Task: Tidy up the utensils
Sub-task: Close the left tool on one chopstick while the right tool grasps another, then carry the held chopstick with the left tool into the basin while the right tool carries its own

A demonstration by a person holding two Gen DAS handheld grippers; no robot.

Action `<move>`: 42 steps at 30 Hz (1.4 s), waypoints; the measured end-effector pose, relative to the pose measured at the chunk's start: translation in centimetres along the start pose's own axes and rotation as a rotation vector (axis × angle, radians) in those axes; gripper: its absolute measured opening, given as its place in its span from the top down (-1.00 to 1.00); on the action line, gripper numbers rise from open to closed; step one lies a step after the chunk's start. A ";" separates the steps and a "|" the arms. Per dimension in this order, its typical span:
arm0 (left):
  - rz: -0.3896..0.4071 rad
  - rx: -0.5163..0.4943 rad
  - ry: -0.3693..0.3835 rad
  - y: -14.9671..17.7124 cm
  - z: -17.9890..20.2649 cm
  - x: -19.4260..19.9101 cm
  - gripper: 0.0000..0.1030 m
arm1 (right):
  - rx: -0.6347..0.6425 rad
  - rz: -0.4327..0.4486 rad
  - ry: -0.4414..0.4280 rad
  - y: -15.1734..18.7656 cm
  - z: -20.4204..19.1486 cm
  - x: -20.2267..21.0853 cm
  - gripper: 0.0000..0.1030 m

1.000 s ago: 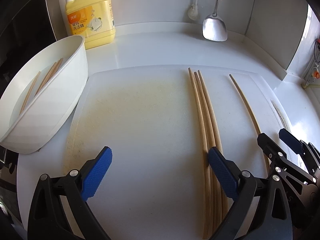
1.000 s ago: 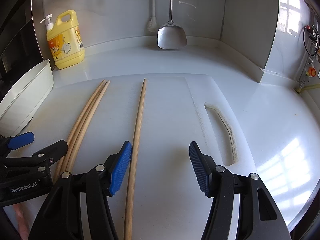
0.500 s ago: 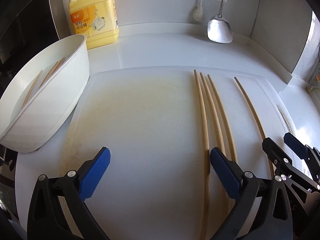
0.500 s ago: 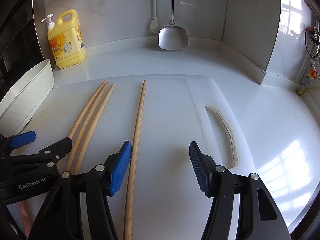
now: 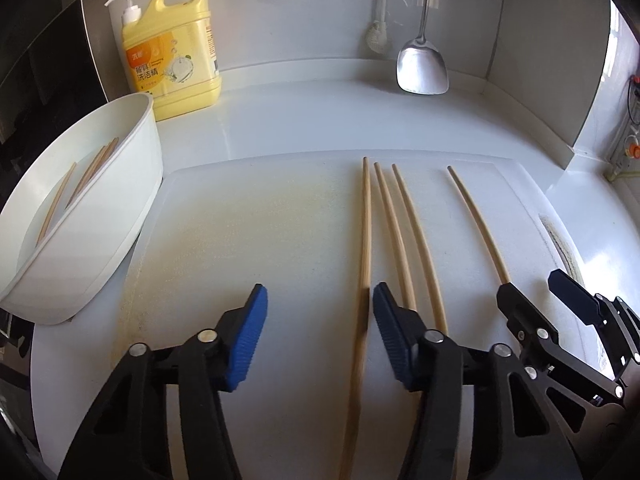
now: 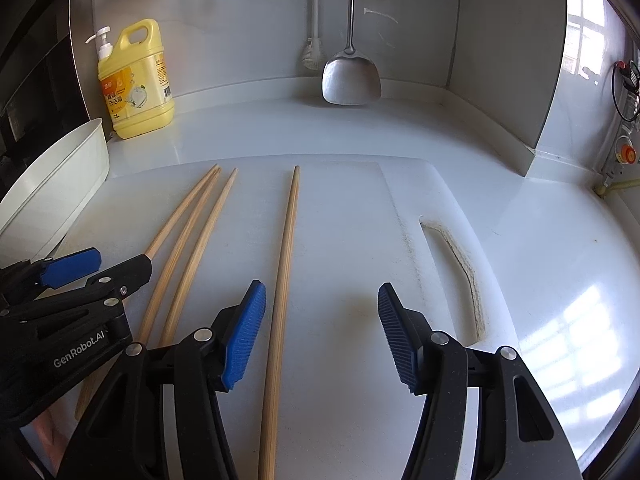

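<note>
White countertop (image 5: 304, 128) and grey backsplash frame the scene as I view it through both wrist cameras; the white cutting board (image 5: 248, 240) serves as my landmark. Left of the board, touching its edge, sits a white tub (image 5: 132, 184) tilted on its side, with several chopsticks (image 5: 94, 168) already inside. Behind the board's left corner stands a yellow detergent bottle (image 5: 172, 56) with a pump top. On the board, right of its centre, lie four loose wooden chopsticks: a group of three (image 5: 394, 232), fanned apart at the far tips and converging toward me, and a single chopstick (image 6: 286, 264) well apart to their right. My left gripper (image 5: 318, 338) hovers over the near part of the board, released, with the leftmost stick of the group lying between its blue pads (image 5: 246, 336). My right gripper (image 6: 322, 334) is likewise spread wide and holds nothing; the single chopstick runs just beside its left pad, inside the gap. Behind the board's right half, a steel spatula (image 6: 351, 78) hangs against the wall. At the board's right end is its handle slot (image 6: 460, 264).
</note>
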State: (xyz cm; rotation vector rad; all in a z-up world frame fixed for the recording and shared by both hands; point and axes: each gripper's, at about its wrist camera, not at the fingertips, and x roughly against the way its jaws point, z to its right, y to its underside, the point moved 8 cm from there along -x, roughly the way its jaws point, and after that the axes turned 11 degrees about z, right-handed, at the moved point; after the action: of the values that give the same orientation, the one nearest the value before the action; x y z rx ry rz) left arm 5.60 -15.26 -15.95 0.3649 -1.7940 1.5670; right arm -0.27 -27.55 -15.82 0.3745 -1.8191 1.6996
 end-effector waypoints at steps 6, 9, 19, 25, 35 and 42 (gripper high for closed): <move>-0.016 -0.013 0.040 0.1 1.3 0.4 0.85 | 0.036 -0.001 -0.038 0.0 -1.1 0.2 0.42; -0.015 0.001 0.045 0.1 1.2 0.4 0.85 | 0.058 0.004 -0.054 0.0 -1.8 0.4 0.74; -0.026 0.078 0.078 1.1 0.2 1.3 0.86 | -0.002 0.006 -0.110 0.1 -1.5 1.0 0.88; -0.037 0.083 0.065 0.8 -0.3 2.7 0.86 | -0.034 0.008 -0.133 -0.7 -1.5 1.9 0.88; -0.035 0.162 0.038 -2.2 -2.5 7.0 0.86 | -0.044 0.019 -0.199 -4.8 -2.0 4.8 0.88; 0.035 0.191 -0.015 -6.0 -6.9 10.2 0.86 | 0.011 0.055 -0.244 -9.7 -5.2 7.2 0.88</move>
State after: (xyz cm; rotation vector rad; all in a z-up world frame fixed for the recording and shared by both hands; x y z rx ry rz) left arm 4.50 -7.65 -4.63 0.4379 -1.6747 1.7701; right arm 1.15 -22.36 -3.79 0.5620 -2.0101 1.7654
